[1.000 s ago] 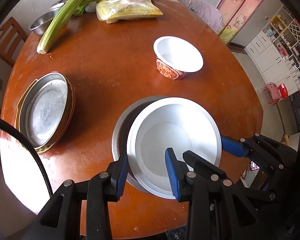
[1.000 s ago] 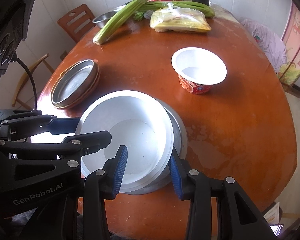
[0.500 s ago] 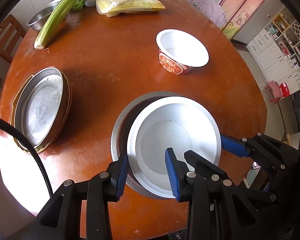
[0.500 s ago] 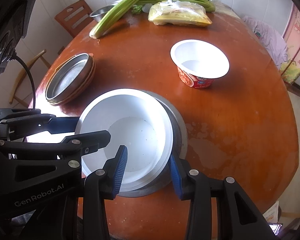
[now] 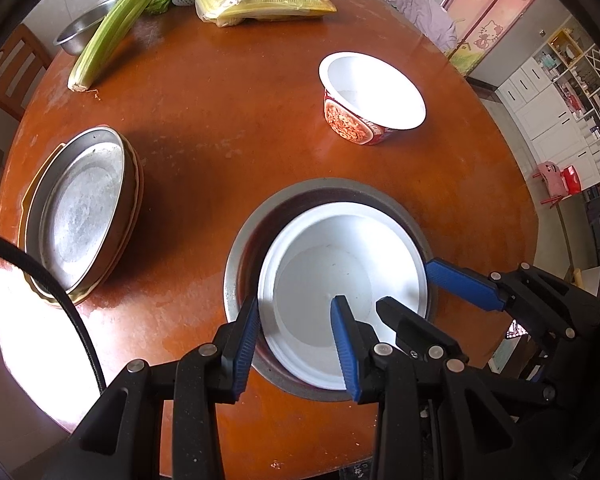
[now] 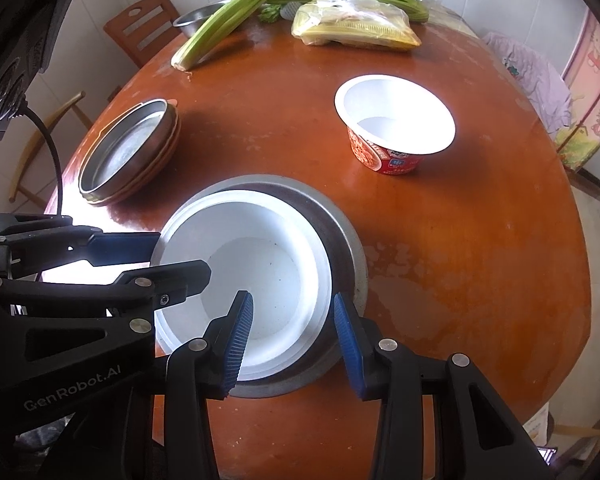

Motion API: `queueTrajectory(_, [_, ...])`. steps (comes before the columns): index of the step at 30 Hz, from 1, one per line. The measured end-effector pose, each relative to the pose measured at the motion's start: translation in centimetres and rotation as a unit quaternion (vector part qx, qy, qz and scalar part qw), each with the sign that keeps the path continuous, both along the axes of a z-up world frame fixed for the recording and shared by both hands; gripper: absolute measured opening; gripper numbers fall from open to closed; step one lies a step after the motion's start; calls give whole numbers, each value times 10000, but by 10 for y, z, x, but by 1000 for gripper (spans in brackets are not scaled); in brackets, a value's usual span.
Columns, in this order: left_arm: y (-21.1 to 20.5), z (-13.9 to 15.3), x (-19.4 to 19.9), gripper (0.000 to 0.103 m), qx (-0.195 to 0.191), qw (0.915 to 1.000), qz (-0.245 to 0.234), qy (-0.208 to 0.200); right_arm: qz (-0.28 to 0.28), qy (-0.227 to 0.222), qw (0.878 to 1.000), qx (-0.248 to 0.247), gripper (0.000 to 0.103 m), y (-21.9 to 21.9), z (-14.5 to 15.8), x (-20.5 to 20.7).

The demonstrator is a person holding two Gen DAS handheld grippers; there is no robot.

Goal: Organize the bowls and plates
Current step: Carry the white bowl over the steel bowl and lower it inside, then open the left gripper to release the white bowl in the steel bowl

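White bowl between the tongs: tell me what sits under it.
The white bowl sits inside a wider metal bowl, whose grey rim and dark inner wall show around it. That bowl rests on the wooden table. Its bottom is covered, so anything there is hidden.

Bright daylight glares off the table [image 5: 40, 320], with fisheye bending and dark corners.

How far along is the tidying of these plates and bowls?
Partly done. A stack of metal plates sits at the table's left. The white bowl now sits inside the metal dish, with both the left gripper and right gripper open around its rim. The red noodle bowl stands alone, unstacked.
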State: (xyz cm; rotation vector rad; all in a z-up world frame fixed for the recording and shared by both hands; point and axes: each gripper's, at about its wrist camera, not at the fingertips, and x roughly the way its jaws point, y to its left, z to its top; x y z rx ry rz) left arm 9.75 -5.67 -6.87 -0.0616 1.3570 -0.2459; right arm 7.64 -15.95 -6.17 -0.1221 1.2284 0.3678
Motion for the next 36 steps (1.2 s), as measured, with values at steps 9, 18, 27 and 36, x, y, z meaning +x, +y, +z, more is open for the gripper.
queueTrajectory(9, [4,-2,1,36,-3,10000,64,-3,-15,-31,10000,-32,44,-2,1,1])
queueTrajectory(18, [6,1,3,39,124,9999,89,-76,-81,-46,10000,-1,44,-6,3,2])
queueTrajectory(27, [8,6,2,42,194,9996,110,-169,-123,-73,9999,10,46,-8,6,4])
queueTrajectory(36, [10,20,9,44,267,9989,176,-343,-147,-217,9997,30,51,-9,17,9])
